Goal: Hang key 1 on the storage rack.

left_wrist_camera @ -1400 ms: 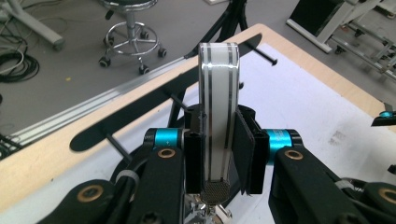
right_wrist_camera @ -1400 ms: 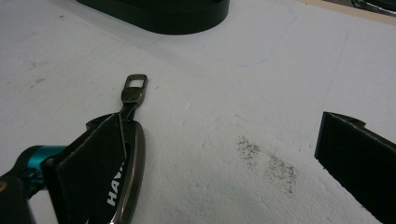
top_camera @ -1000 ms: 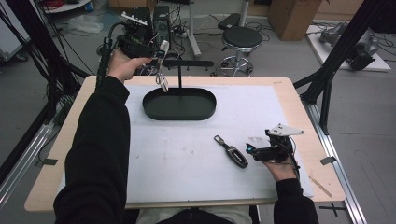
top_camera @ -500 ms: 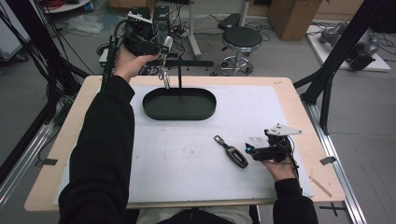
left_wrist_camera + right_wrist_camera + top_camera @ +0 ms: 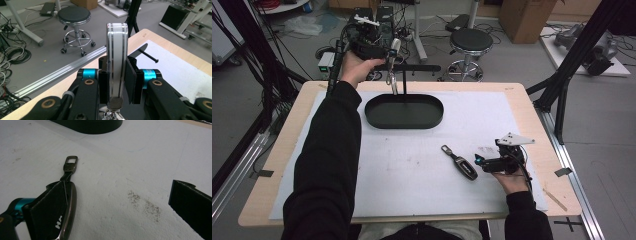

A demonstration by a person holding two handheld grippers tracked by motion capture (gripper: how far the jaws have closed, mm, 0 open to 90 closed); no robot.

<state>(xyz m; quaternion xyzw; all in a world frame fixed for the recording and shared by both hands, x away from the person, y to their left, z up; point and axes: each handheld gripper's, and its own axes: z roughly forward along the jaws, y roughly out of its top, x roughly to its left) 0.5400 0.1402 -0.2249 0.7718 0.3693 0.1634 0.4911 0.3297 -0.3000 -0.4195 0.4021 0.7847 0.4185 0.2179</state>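
Our left tool [image 5: 117,87] is clamped on the white key fob [image 5: 117,57], up over the stand's hook [image 5: 403,67]. If the ring below misses, it drops into the tray [image 5: 404,111].

A black round stool [image 5: 471,40] stands beyond the table [image 5: 532,107].

Open table [image 5: 412,175] is left ahead of the tray [image 5: 404,111]; passage over it is blocked by its upright post [image 5: 404,85].
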